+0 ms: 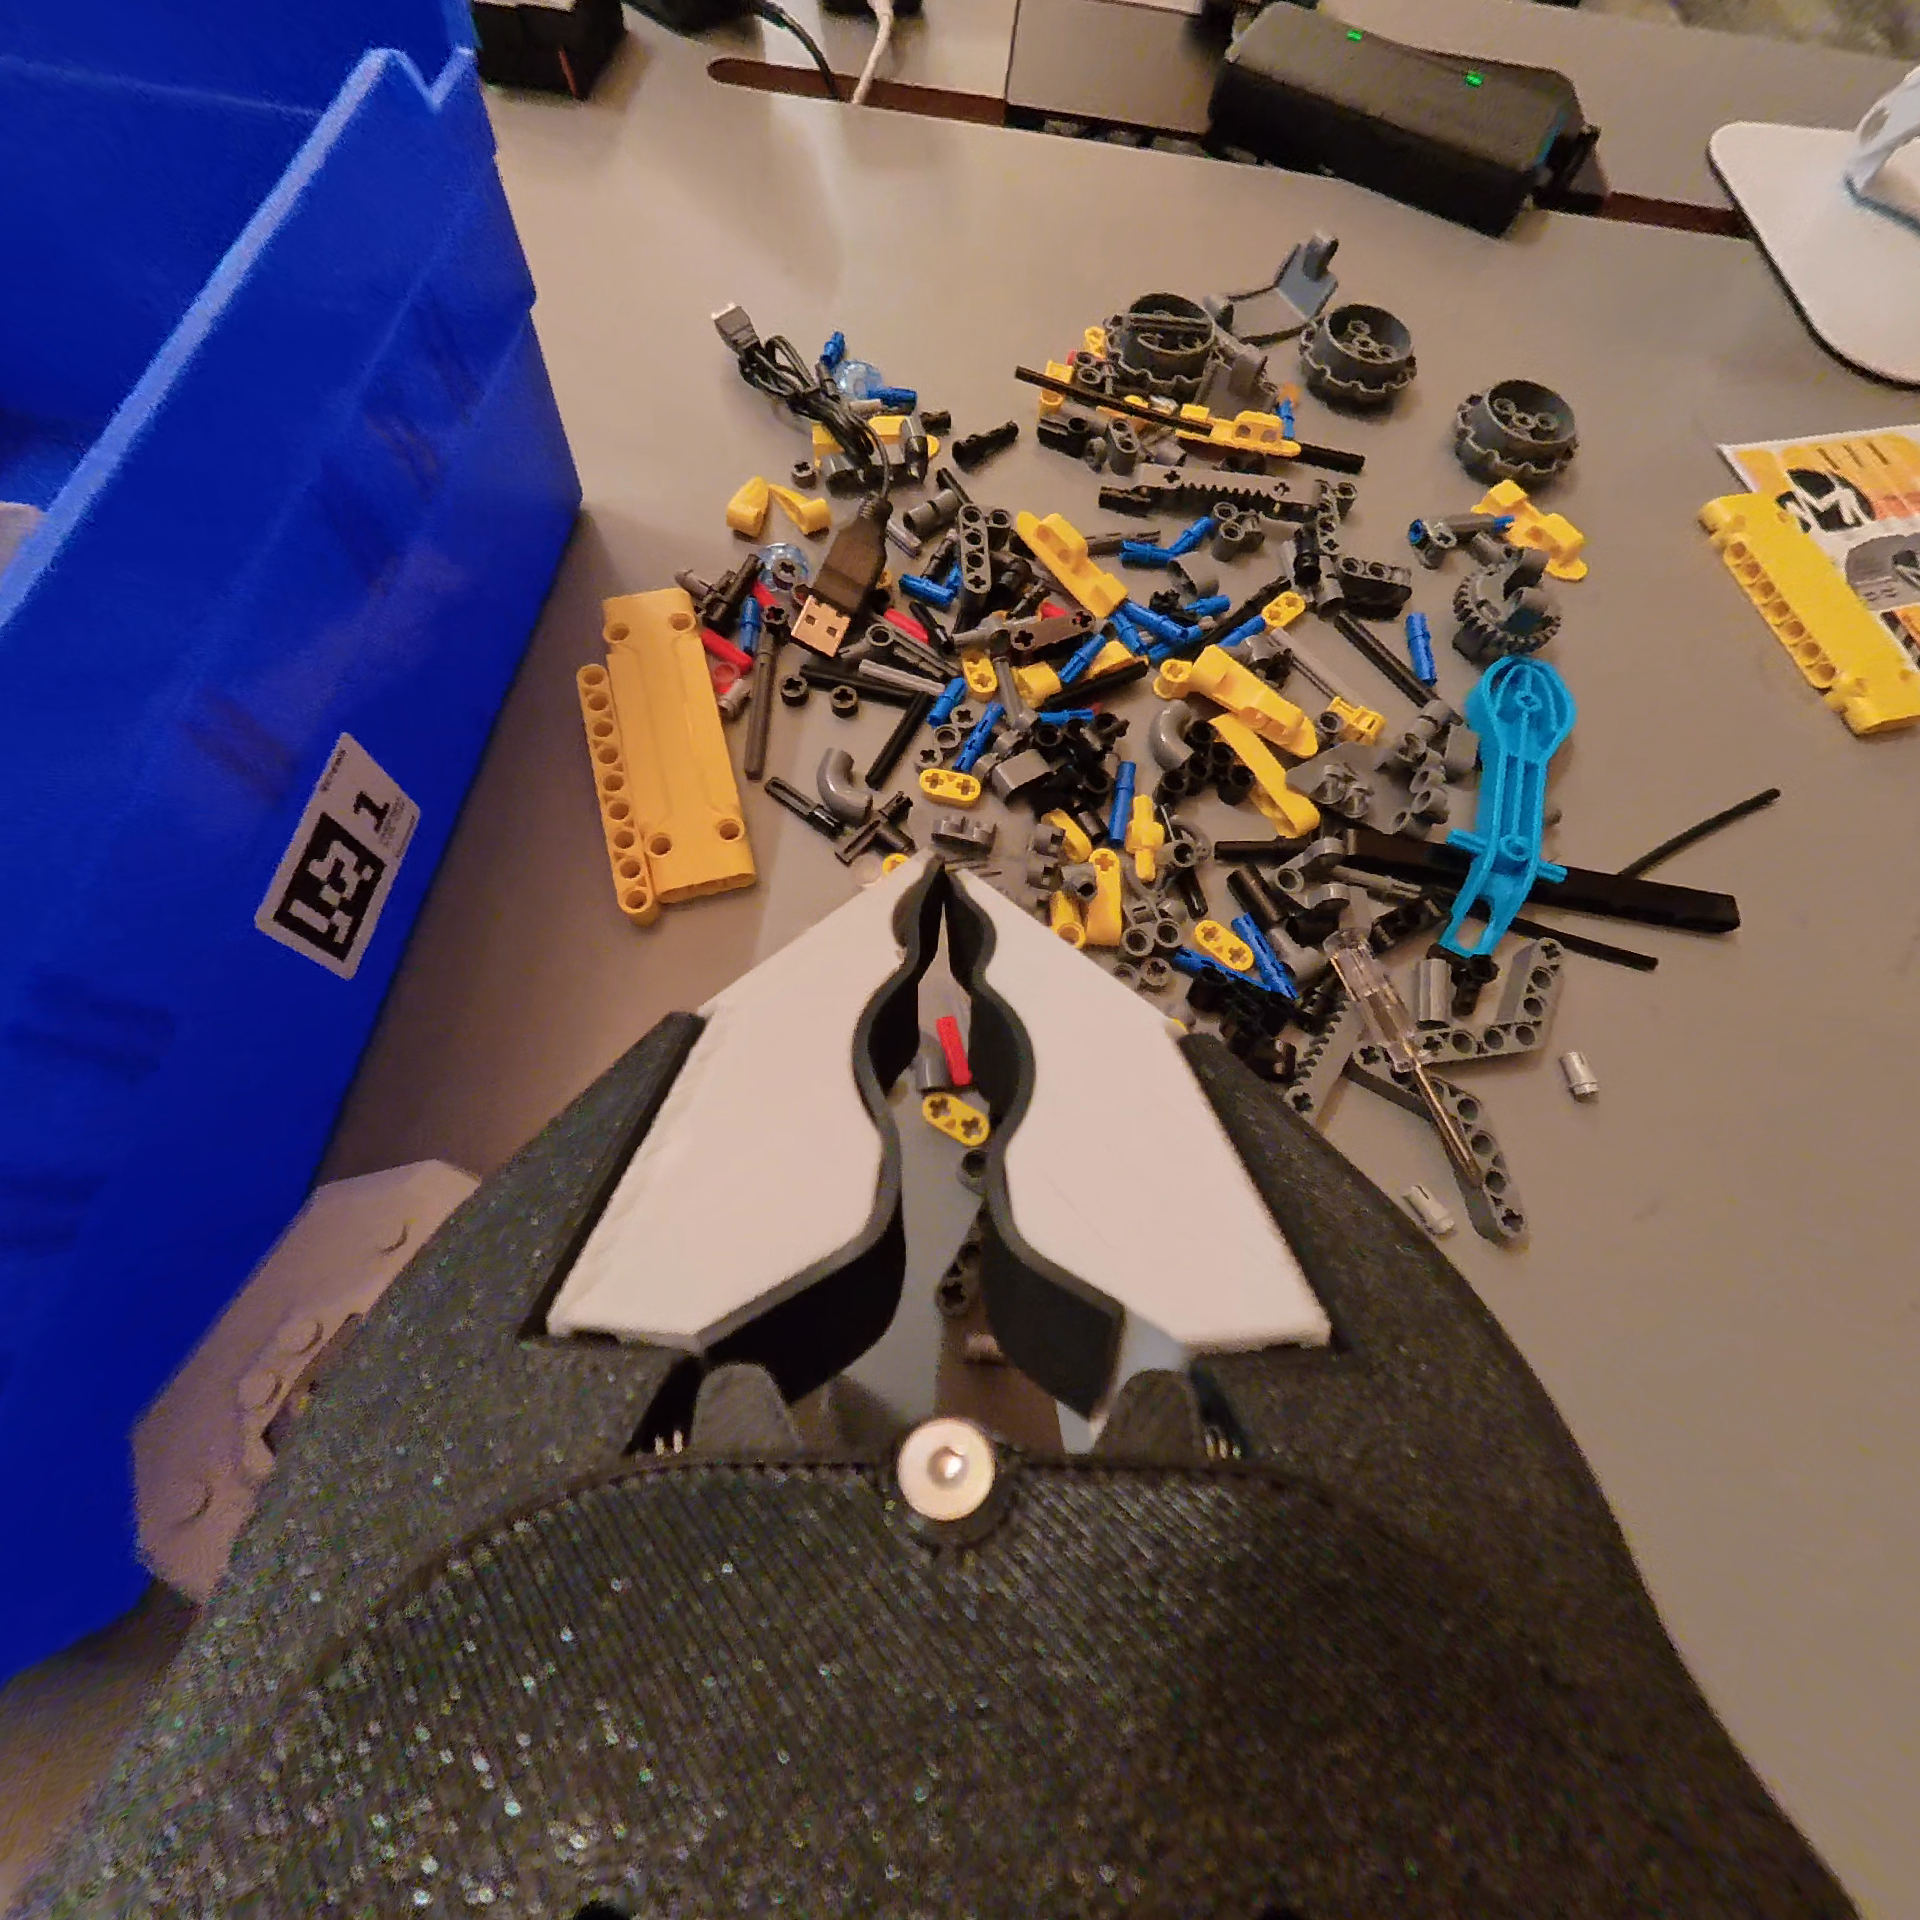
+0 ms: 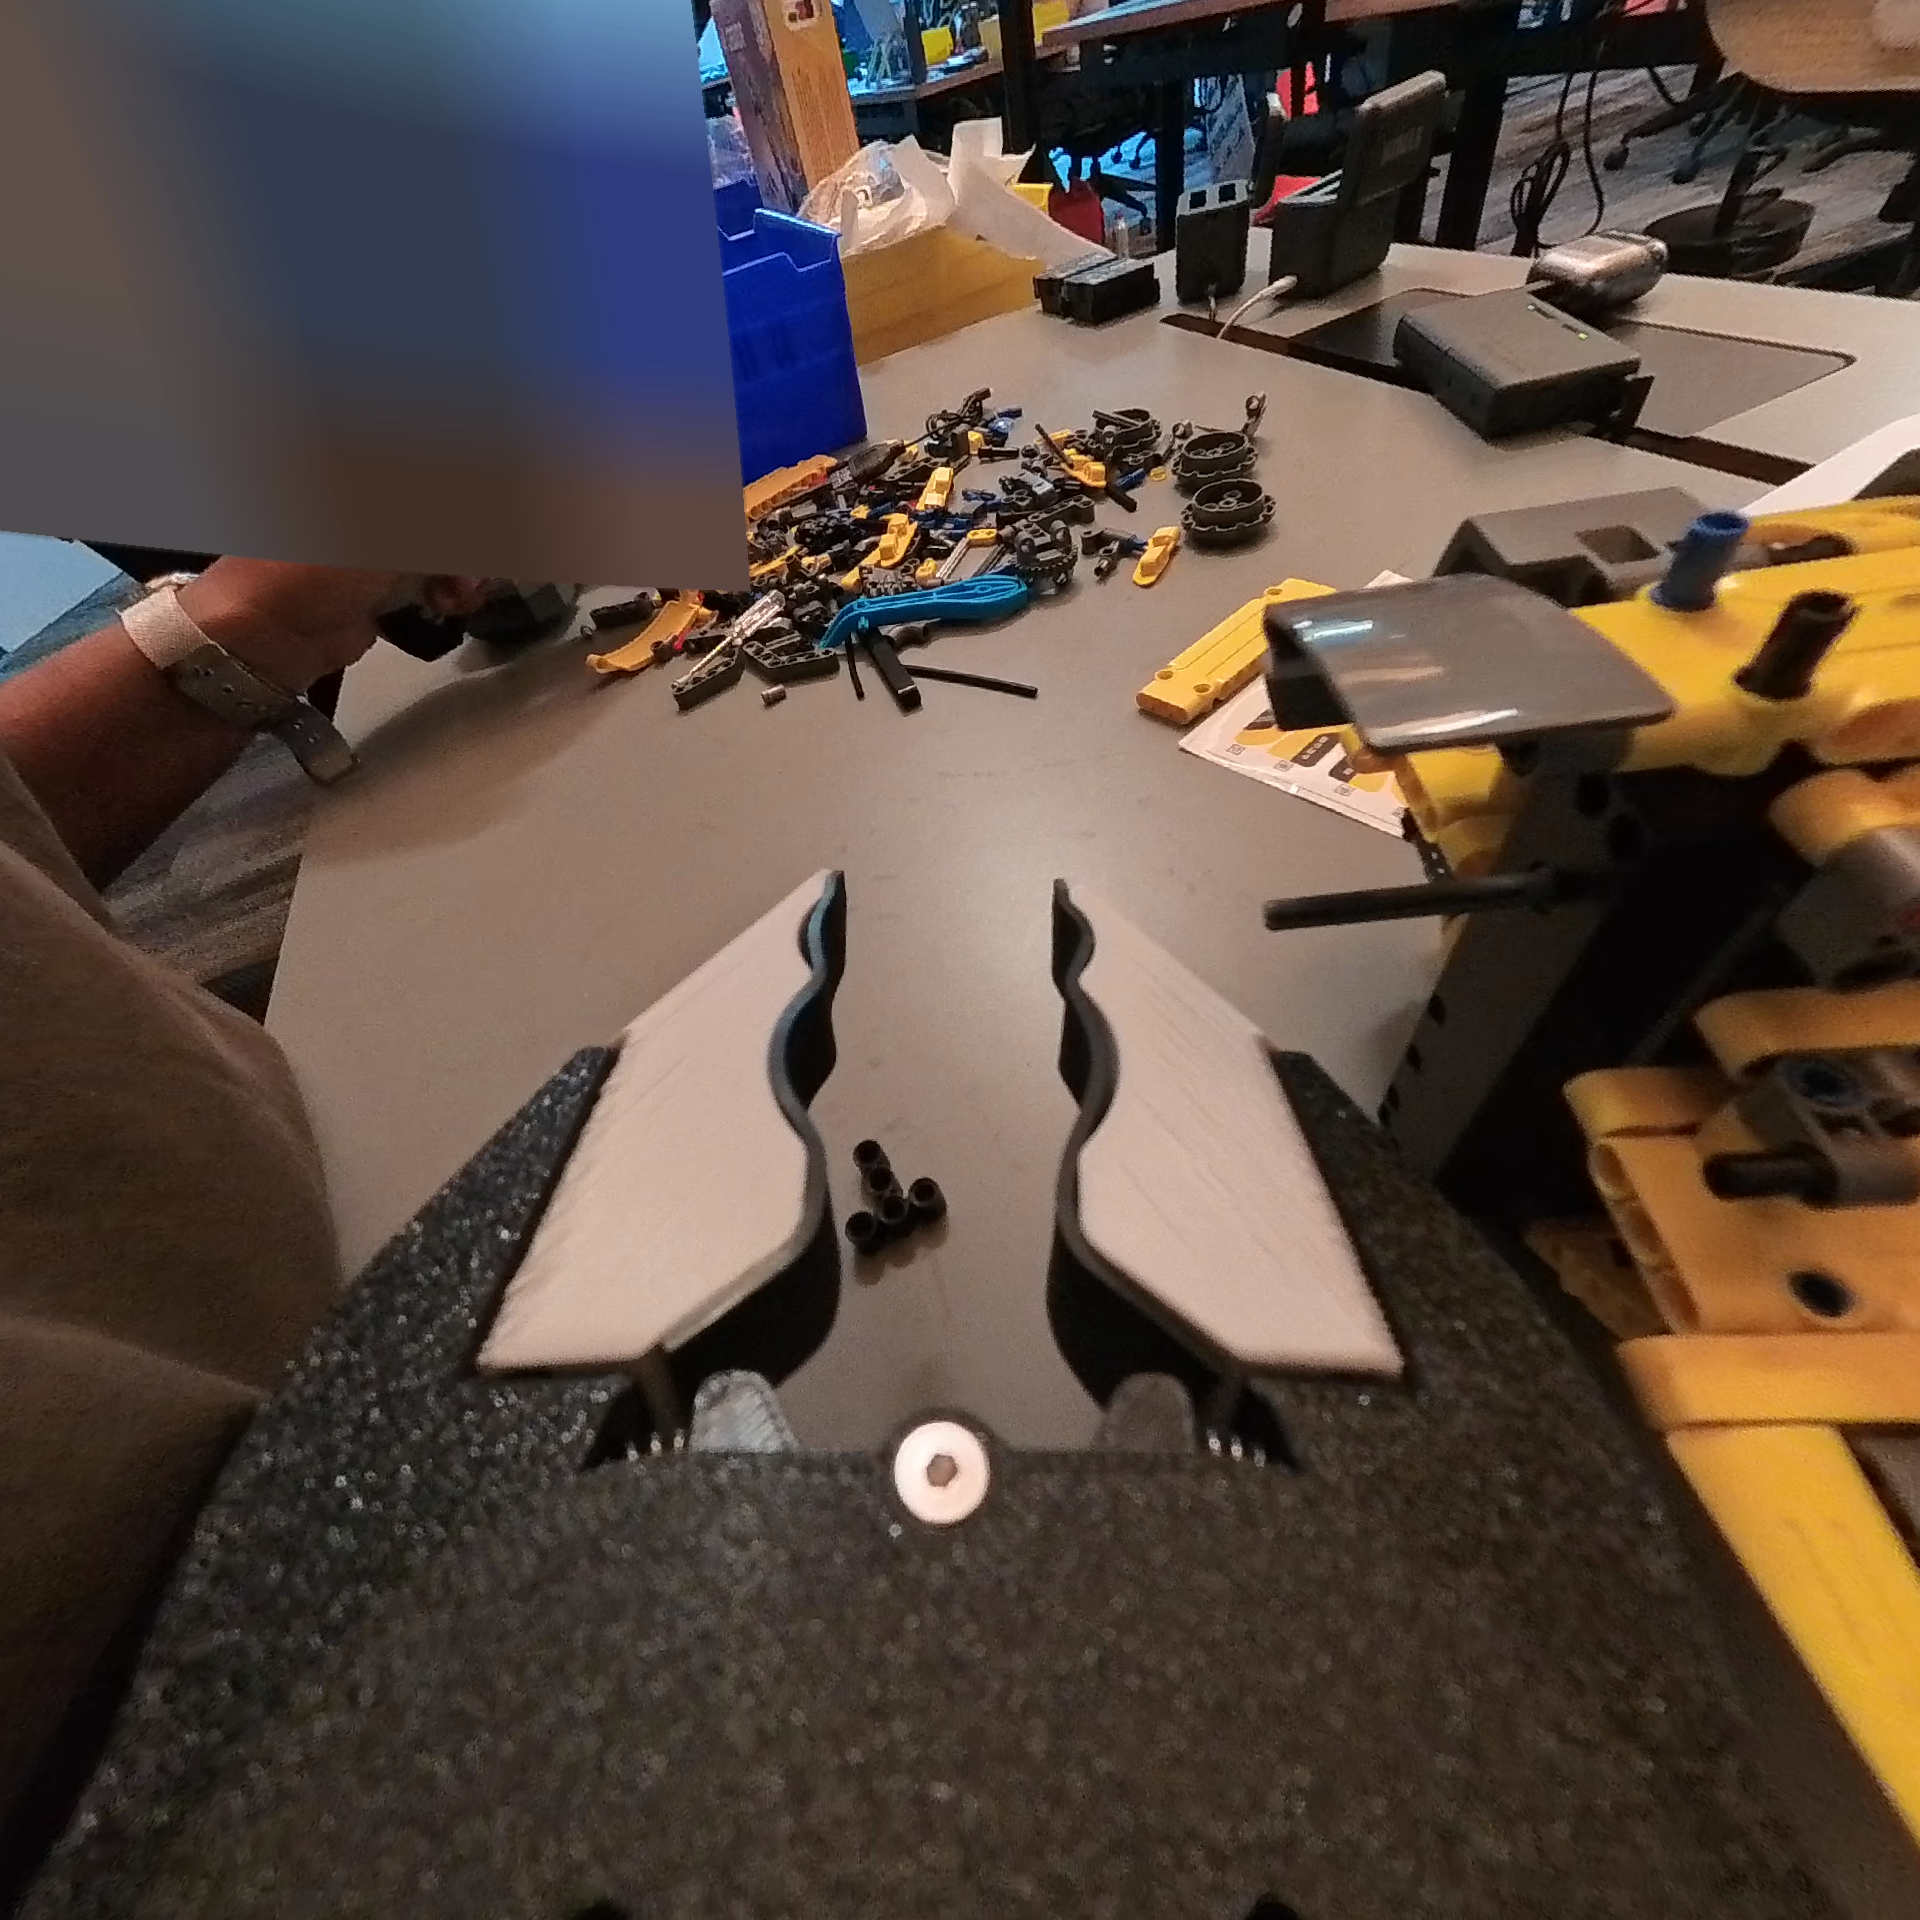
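While I had both grippers over the grey table, the blue bin stood left of the loose brick pile. A part-built yellow model sat just right of my right gripper, whose fingers were spread apart around a small black connector, not touching it. My left gripper had its tips pressed together at the pile's near edge, holding nothing I could see.
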### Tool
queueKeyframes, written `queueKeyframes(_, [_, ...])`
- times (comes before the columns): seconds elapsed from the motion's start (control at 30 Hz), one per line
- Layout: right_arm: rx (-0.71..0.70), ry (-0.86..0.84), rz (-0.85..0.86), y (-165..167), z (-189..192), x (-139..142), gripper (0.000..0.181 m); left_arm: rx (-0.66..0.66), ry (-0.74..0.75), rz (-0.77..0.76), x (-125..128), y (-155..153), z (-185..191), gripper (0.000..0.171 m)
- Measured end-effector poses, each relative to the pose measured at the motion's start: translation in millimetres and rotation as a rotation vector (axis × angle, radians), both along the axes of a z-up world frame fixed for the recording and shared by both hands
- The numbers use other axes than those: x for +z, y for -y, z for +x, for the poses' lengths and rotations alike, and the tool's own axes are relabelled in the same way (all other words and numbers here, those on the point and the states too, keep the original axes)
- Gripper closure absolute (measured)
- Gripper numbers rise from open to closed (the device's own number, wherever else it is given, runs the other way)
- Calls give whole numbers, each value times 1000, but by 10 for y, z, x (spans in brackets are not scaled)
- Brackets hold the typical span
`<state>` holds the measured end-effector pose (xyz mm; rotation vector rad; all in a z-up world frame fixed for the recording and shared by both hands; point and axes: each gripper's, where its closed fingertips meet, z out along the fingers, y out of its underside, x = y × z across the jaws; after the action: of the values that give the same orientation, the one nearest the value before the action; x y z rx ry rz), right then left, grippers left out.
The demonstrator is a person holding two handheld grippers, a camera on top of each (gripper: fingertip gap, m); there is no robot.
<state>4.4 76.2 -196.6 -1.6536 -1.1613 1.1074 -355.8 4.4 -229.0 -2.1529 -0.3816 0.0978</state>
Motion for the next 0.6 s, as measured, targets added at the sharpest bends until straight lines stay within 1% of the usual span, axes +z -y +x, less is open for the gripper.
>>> queueKeyframes(0.2, [1,4,3,3,-4,-5,142,62,-1,40,85,-8,-105,171])
queueKeyframes(0.37, [3,8,9,10,-8,-8,142,55,-21,33,116,-64,-125,171])
queueKeyframes(0.6, [8,8,14,19,-8,-7,142,58,4,45,142,-86,-167,170])
